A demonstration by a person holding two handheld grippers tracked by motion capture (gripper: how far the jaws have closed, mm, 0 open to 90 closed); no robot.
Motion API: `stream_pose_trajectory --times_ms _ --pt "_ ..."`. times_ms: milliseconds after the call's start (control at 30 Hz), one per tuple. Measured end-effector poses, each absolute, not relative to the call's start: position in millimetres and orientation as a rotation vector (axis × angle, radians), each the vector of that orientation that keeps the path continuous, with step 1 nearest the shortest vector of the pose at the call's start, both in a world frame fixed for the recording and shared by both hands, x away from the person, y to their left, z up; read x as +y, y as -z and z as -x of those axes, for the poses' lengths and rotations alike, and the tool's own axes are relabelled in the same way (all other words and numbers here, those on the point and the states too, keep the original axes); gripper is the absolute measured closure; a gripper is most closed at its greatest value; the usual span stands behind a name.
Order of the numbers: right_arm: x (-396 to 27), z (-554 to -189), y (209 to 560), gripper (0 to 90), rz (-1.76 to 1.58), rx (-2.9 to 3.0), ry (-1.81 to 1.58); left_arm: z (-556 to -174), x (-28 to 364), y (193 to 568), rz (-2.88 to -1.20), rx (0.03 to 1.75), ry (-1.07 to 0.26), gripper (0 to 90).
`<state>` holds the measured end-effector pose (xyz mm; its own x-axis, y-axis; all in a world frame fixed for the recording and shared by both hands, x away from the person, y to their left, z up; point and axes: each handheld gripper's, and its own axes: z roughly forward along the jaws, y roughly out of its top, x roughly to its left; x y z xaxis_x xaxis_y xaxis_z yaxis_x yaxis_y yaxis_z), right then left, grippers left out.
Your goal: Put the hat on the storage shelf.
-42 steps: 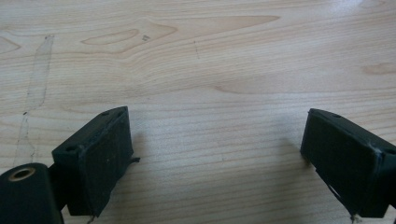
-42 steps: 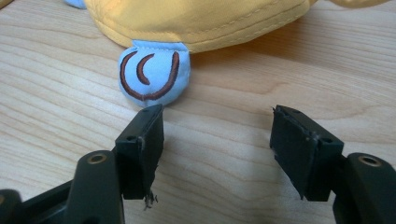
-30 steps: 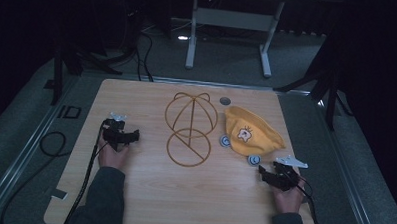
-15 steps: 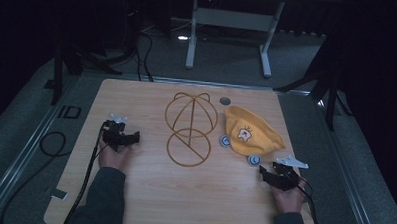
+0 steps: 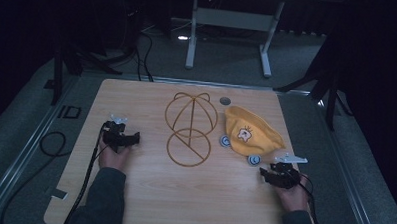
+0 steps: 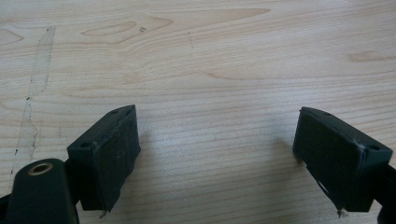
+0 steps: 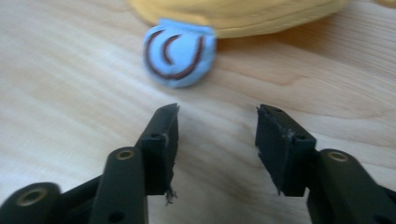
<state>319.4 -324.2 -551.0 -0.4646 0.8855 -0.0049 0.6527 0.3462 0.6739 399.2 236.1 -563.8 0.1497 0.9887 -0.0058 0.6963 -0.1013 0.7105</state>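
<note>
Wooden table [image 5: 148,200]: your left gripper [image 6: 217,158] gapes wide over bare wood; your right gripper [image 7: 217,149], parted, faces yellow hat [image 5: 253,136].

From my remote station, the yellow cloth [image 7: 243,14] is cut off by the top edge of the right claw view, and the blue disc [image 7: 180,53] beside it is blurred. In the high view, the printed figure [image 5: 244,134] on the cloth is too small for me to identify. The small round item [image 5: 225,100] near the tabletop [image 5: 143,200] far edge cannot be resolved.
</note>
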Motion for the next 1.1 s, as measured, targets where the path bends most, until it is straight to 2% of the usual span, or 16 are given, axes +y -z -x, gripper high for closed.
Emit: stream_pose_trajectory --times_ms 67,100,367,567,667,833,1100 --pt "-323 -318 551 52.0 -1.336 2.265 -0.871 -399 236 564 -1.861 1.605 -0.663 14.7" --pt "-322 -316 550 56.0 -1.289 2.305 -0.877 -399 236 564 -1.861 1.605 -0.663 14.7" --pt "-310 -310 542 59.0 -1.158 2.354 -0.830 -399 236 564 -1.860 1.606 -0.664 14.7" --pt "-301 -311 533 56.5 -1.086 2.366 -0.834 -399 236 564 -1.860 1.606 -0.664 14.7" --pt "-299 -315 530 51.7 -1.065 2.368 -0.829 -399 236 564 -1.860 1.606 -0.664 14.7" --pt "-300 -324 535 48.8 -1.109 2.376 -0.792 -399 236 564 -1.860 1.606 -0.663 14.7" --pt "-293 -335 534 49.4 -1.094 2.394 -0.776 -399 236 564 -1.860 1.606 -0.663 14.6"
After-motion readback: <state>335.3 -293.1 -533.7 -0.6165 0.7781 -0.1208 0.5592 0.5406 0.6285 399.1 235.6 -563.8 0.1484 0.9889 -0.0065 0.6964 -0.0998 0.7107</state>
